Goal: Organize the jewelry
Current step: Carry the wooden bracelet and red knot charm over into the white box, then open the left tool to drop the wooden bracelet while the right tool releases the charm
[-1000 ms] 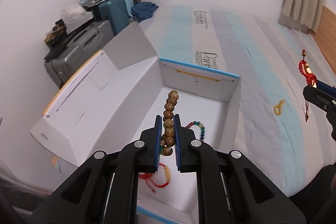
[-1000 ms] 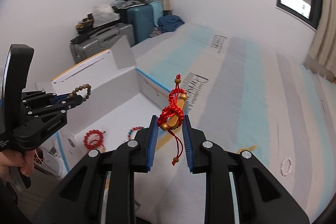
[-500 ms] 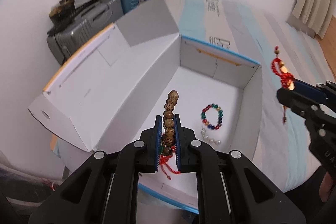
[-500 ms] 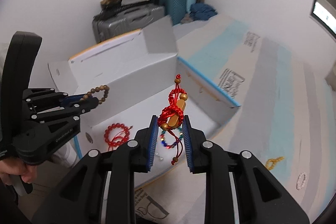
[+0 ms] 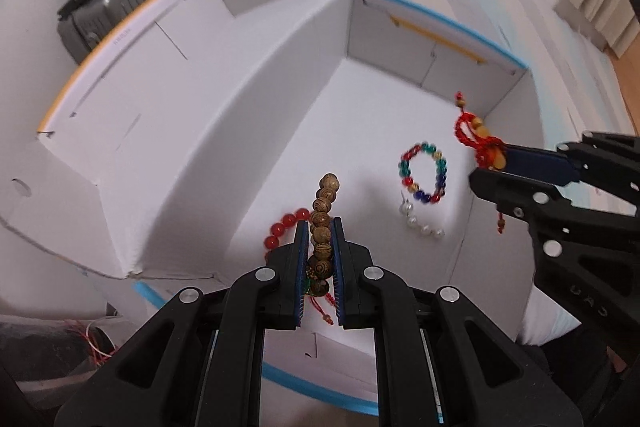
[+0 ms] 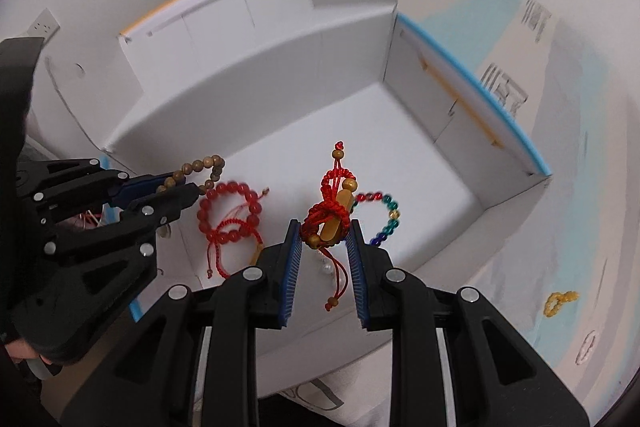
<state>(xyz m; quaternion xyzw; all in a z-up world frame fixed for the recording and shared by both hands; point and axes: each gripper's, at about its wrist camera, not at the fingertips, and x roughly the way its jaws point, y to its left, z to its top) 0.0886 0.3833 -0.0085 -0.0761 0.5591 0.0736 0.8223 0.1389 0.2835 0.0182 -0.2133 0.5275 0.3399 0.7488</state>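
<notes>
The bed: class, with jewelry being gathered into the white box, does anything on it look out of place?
Yes. A small yellow bead bracelet lies alone on the bed cover, outside the white box. A faint pale ring shape sits nearer the edge; it is too blurred to identify.

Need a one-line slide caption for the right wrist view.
Right gripper holds a red cord charm above the white box; left gripper carries a wooden bead bracelet.
</notes>
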